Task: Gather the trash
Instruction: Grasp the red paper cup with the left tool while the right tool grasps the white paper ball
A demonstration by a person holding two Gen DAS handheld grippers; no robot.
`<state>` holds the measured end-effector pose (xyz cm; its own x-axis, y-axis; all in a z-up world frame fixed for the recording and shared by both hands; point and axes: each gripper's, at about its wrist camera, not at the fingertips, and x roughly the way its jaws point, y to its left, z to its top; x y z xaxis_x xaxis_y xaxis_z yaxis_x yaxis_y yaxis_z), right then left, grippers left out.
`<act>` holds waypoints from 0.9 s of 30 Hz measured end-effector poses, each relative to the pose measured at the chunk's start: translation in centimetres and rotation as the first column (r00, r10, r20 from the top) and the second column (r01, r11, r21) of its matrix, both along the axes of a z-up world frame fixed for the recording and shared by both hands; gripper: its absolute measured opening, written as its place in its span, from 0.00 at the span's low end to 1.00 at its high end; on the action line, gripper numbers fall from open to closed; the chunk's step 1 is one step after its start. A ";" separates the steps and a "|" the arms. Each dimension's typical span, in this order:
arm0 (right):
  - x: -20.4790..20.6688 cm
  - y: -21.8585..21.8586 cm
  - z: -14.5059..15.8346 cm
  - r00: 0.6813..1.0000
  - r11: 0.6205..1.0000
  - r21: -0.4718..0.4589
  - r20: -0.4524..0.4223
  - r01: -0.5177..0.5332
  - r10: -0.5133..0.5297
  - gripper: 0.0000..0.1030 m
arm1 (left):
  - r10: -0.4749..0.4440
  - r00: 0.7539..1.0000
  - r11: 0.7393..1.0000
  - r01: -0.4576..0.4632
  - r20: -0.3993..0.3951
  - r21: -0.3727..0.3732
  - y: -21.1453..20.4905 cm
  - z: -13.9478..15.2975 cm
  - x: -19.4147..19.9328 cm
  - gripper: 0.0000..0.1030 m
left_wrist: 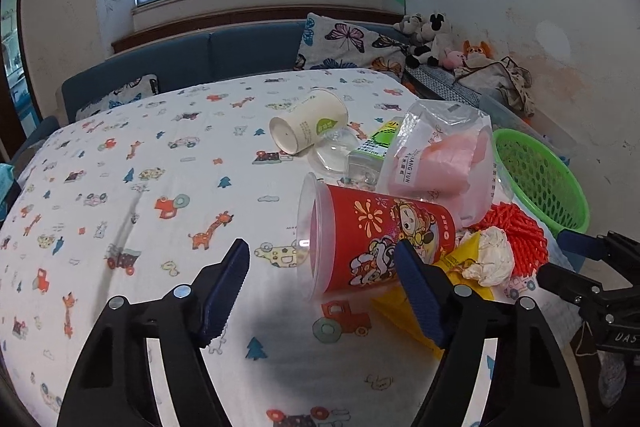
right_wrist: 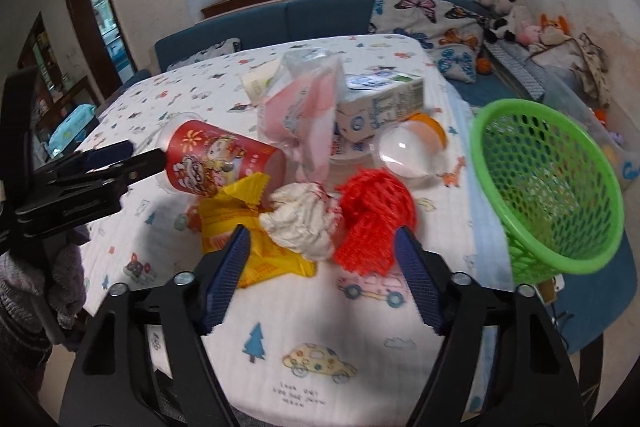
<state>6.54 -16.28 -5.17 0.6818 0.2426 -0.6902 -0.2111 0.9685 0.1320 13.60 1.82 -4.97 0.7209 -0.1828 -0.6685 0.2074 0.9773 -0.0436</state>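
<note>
A: Left gripper (left_wrist: 322, 277) has its jaws apart, nothing clamped. The red cup (left_wrist: 376, 239) lies on its side on the printed tablecloth (left_wrist: 160, 155), clear rim toward 9 o'clock, base toward 3, so its long axis runs across the jaws. The right-hand pad (left_wrist: 416, 287) overlaps the cup wall; contact I cannot confirm.

B: Right gripper (right_wrist: 322, 277) is open too, gripping nothing. The crumpled tissue (right_wrist: 304, 223) sits at 12 o'clock just past the tips, the yellow wrapper (right_wrist: 248, 227) at 11, the red foam net (right_wrist: 372, 223) at 1. I judge the tissue the nearer pick for this hand, the cup for the left.

A: The green basket (right_wrist: 560, 187) stands at 2 o'clock in your view, off the table edge.

B: My view also shows a milk carton (right_wrist: 384, 107) and a clear capsule (right_wrist: 408, 155); yours hides them behind the pink bag (left_wrist: 440, 163), but shows a white paper cup (left_wrist: 308, 125) at 12.
</note>
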 end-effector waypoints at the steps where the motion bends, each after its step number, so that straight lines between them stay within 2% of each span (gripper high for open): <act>1: 0.3 0.3 -0.1 1.000 1.000 -0.001 -0.005 -0.009 0.009 0.64 | -0.007 1.000 1.000 0.007 -0.003 -0.004 -0.1 -0.1 0.3 0.70; 12: 3.1 1.9 -2.0 0.995 0.998 0.000 -0.069 -0.067 0.066 0.51 | -0.089 0.995 0.995 0.087 -0.052 -0.050 -0.7 -1.5 2.0 0.62; 20: 3.6 1.7 -2.4 0.994 0.998 0.008 -0.080 -0.070 0.070 0.52 | -0.162 0.984 0.983 0.154 -0.073 -0.103 -1.2 -2.3 2.6 0.52; 27: 3.9 1.5 -2.9 0.996 0.999 -0.009 -0.079 -0.052 0.051 0.55 | -0.176 0.982 0.979 0.167 -0.071 -0.113 -1.3 -2.3 2.6 0.51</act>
<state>10.48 -14.76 -8.08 0.6119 0.2682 -0.7441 -0.2499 0.9581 0.1398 16.23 0.54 -7.25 0.6178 -0.3722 -0.6926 0.3630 0.9164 -0.1687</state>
